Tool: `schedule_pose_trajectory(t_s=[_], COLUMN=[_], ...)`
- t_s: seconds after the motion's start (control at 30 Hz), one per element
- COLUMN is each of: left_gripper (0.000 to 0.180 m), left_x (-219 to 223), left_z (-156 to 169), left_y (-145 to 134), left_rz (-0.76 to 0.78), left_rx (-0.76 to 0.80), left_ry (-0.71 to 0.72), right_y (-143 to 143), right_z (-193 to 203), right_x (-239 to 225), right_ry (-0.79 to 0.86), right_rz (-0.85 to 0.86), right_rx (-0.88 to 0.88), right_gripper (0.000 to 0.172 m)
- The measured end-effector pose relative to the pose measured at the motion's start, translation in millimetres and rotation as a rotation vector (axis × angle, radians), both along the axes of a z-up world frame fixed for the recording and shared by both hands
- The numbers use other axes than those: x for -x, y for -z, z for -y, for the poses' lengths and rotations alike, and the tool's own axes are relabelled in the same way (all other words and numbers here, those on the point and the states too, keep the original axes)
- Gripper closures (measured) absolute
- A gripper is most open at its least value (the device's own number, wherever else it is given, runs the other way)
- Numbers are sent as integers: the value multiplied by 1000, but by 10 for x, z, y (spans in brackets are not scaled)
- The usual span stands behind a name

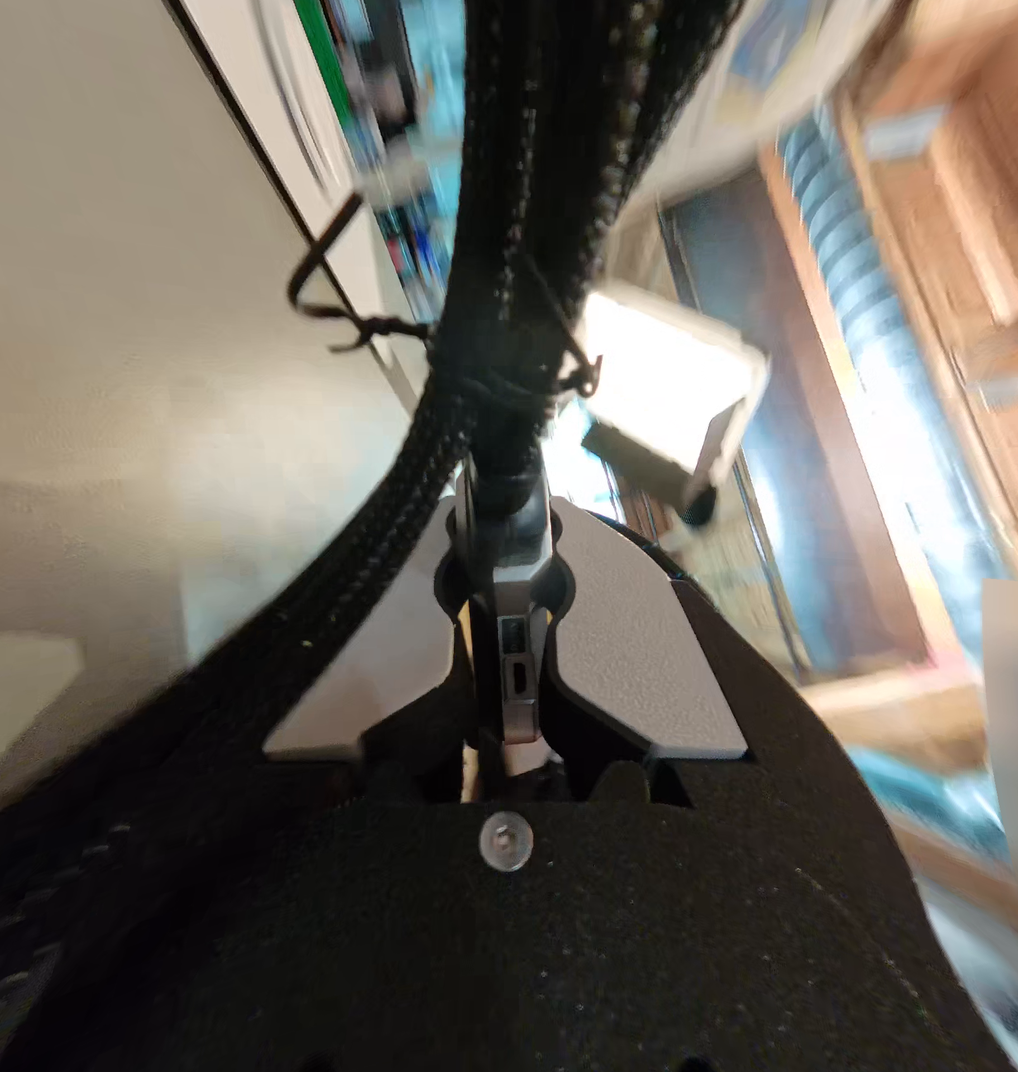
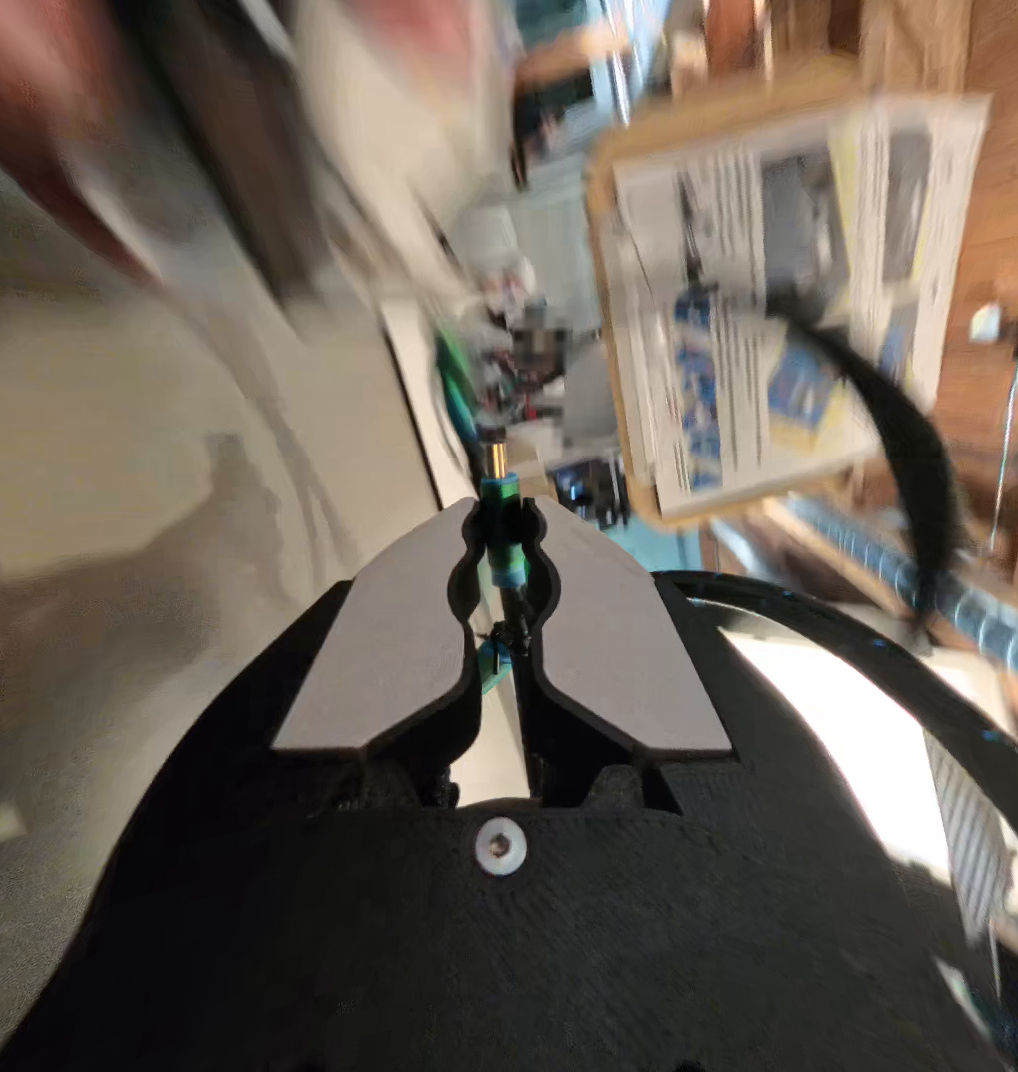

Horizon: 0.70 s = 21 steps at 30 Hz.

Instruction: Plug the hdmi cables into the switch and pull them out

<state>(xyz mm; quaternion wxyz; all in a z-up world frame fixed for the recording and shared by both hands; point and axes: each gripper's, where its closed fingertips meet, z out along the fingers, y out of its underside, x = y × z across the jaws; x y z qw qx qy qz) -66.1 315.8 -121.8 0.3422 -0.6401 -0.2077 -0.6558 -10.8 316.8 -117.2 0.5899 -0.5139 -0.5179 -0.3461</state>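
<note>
Left gripper (image 1: 503, 522): fingers clamped on a silver device (image 1: 515, 667) with black braided cables (image 1: 529, 232).
Right gripper (image 2: 500, 522): fingers clamped on a green barrel plug (image 2: 499, 522).

Heavy motion blur smears both backgrounds; only the tools stay sharp. Blown-out white glare from a bright panel (image 1: 663, 371) mid-frame, soft daylight elsewhere, wide-angle edges bending.

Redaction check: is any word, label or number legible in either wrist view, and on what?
No text can be read in either view.
Printed sheets on the wood-framed board: motion-blurred, unreadable.
Small dark marking on the silver adapter: too small to read.
Green-blue plug: no writing visible.
</note>
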Motion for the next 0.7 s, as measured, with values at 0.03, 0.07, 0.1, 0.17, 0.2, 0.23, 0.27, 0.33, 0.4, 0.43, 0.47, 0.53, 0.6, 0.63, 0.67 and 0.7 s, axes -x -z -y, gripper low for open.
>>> schedule_pose_trajectory(t_s=[0.03, 0.07, 0.1, 0.17, 0.2, 0.23, 0.27, 0.33, 0.4, 0.43, 0.47, 0.53, 0.6, 0.63, 0.67, 0.7], left_gripper=[159, 159, 158, 157, 157, 157, 157, 156, 157, 157, 157, 157, 157, 157, 157, 157], left_x=[339, 717, 926, 836, 689, 589, 486, 393, 370, 382, 406, 438, 450, 448, 443, 439], left_z=[-119, -223, -265, -235, -211, -199, -174, -165, -188, -202, -214, -228, -219, -209, -201, -198], left_y=[42, 39, -44, -160, -156, -134, -143, -162, -158, -160, -172, -197, -211, -227, -239, -242], left_rz=[-25, 3, -14, -75, -126, -164, -153, -154, -166, -159, -142, -118, -130, -140, -149, -158], left_rx=[3, 11, -48, -122, -138, -147, -159, -178, -182, -182, -188, -202, -221, -238, -251, -258], left_ry=[-120, -221, -261, -214, -185, -185, -153, -138, -138, -147, -158, -170, -187, -193, -197, -197], right_y=[-83, -113, -110, -72, -39, -21, -10, 35, 36, 16, 0, 4, 22, 27, 33, 54], right_z=[-79, -139, -149, -49, 5, 36, 50, 69, 98, 107, 115, 124, 147, 171, 195, 216], right_x=[-265, -535, -659, -388, -186, -40, 47, 94, 66, 47, 40, 53, 89, 112, 127, 131], right_ry=[80, 137, 153, 62, 13, -25, -53, -91, -108, -108, -112, -126, -151, -173, -192, -202], right_rz=[-68, -152, -200, -151, -113, -97, -99, -93, -94, -106, -117, -130, -159, -188, -218, -244], right_rx=[-3, 29, 57, 61, 62, 68, 81, 109, 114, 113, 116, 129, 165, 194, 232, 284], right_gripper=[160, 159, 159, 160, 160, 160, 160, 160, 160, 160, 160, 160, 160, 160, 160, 160])
